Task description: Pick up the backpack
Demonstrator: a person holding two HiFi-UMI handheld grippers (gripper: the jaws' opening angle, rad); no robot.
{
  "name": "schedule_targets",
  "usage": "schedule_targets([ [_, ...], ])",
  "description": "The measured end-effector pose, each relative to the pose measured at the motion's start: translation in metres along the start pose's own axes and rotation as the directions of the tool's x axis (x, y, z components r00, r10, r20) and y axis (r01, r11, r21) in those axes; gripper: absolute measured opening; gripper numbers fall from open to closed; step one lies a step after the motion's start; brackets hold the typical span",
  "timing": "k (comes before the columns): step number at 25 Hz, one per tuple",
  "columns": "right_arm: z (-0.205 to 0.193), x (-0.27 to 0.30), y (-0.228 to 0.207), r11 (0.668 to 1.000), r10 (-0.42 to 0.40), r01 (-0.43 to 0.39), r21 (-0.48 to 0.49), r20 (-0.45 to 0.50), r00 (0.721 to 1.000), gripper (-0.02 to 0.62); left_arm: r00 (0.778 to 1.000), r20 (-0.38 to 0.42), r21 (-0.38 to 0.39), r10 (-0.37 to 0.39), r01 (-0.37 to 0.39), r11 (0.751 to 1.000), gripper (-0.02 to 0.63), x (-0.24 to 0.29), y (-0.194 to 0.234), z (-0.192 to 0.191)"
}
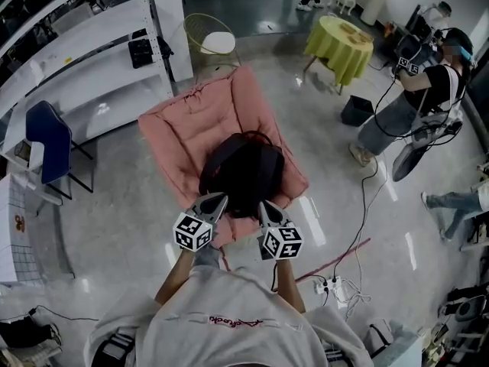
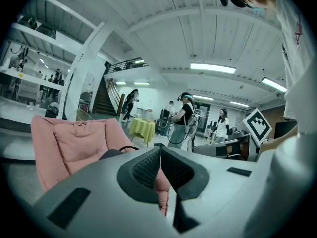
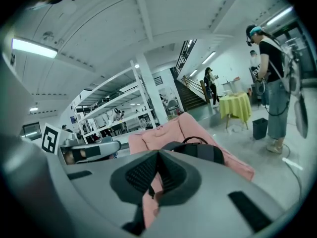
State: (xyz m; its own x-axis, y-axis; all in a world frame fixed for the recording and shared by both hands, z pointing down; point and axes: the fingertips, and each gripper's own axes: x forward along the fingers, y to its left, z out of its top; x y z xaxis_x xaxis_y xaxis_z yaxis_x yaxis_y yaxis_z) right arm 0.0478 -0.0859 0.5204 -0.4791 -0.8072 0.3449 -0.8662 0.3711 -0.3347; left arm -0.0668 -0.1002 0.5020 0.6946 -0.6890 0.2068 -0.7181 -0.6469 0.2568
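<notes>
A black backpack (image 1: 243, 171) lies on a pink cushioned chair (image 1: 191, 125), its carry handle pointing away from me. My left gripper (image 1: 218, 201) is shut and empty, its tip just short of the backpack's near left edge. Beside it my right gripper (image 1: 263, 207) is also shut with nothing held, close to the near right edge. In the left gripper view the shut jaws (image 2: 161, 168) face the pink chair (image 2: 74, 143), with a sliver of the backpack (image 2: 111, 153) showing. The right gripper view looks over shut jaws (image 3: 157, 175) at the backpack (image 3: 200, 151) and its handle.
A white shelving unit (image 1: 92, 44) and a blue chair (image 1: 47, 140) stand to the left. A yellow-green table (image 1: 340, 44) and a dark bin (image 1: 356, 110) stand behind right, next to a person (image 1: 416, 102). Cables and a power strip (image 1: 332, 285) lie on the floor at right.
</notes>
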Motion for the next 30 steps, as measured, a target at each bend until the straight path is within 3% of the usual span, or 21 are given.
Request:
schedule_targets([
  [8,0.038,0.072,0.015,0.998,-0.058,0.058,-0.026,0.003,0.998,0.018,1.000,0.018,-0.013,-0.022,0.023,1.000,0.015,0.019,0.086,0.040],
  [17,0.056,0.121,0.021,0.983,-0.183,0.183,-0.004,0.022,0.983,0.018,0.996,0.001,-0.020,-0.092,0.092,0.996,0.015,0.033,0.157,0.054],
  [30,0.050,0.115,-0.022,0.948,-0.315,0.315,0.050,-0.006,0.949,0.018,0.984,-0.070,-0.040,-0.165,0.163,0.986,0.015,0.080,0.179,0.047],
])
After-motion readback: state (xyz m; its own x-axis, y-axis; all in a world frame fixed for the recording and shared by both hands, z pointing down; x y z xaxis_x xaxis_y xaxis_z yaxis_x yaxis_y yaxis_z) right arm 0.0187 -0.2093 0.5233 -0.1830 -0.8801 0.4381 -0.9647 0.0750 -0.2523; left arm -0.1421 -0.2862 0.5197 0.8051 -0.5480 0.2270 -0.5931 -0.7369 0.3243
